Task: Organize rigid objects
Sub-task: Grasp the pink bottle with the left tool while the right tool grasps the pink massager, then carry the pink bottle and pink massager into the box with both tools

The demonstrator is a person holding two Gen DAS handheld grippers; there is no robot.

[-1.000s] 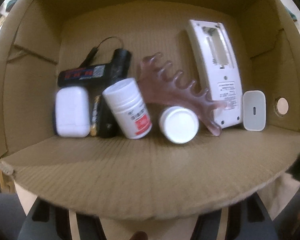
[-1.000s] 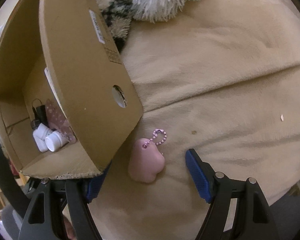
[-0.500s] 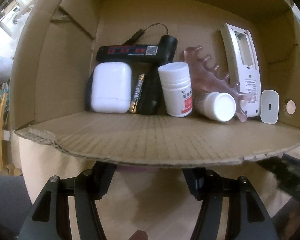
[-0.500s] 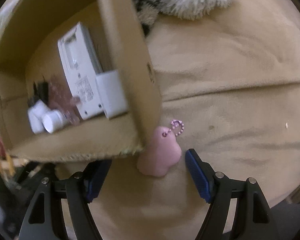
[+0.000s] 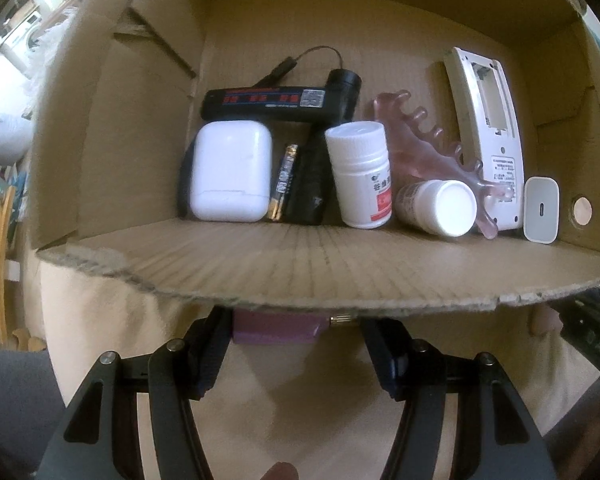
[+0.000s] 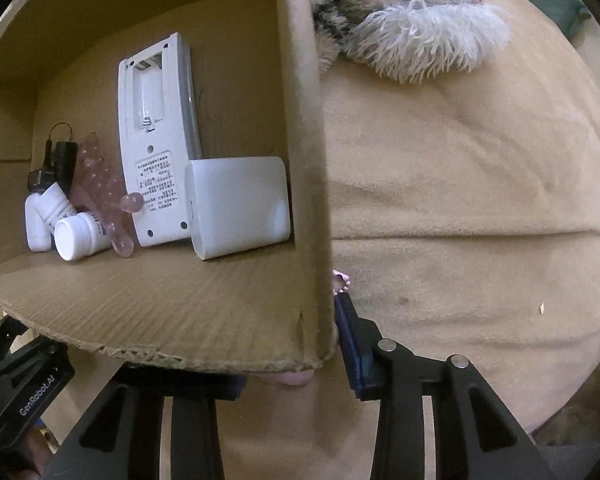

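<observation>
The cardboard box (image 5: 340, 272) fills the upper frame of both views, lying on its side on beige plush fabric (image 6: 460, 200) with its opening toward the cameras. Along its back wall stand a white earbud case (image 5: 231, 172), pill bottles (image 5: 360, 176), a pink comb (image 5: 432, 148) and an upright white remote (image 5: 488, 140). Low in frame, the left claw (image 5: 296, 340) is spread around a purple block (image 5: 276, 326) under the box edge; the right claw (image 6: 292, 364) is spread, a pink thing (image 6: 296, 378) between its fingers.
</observation>
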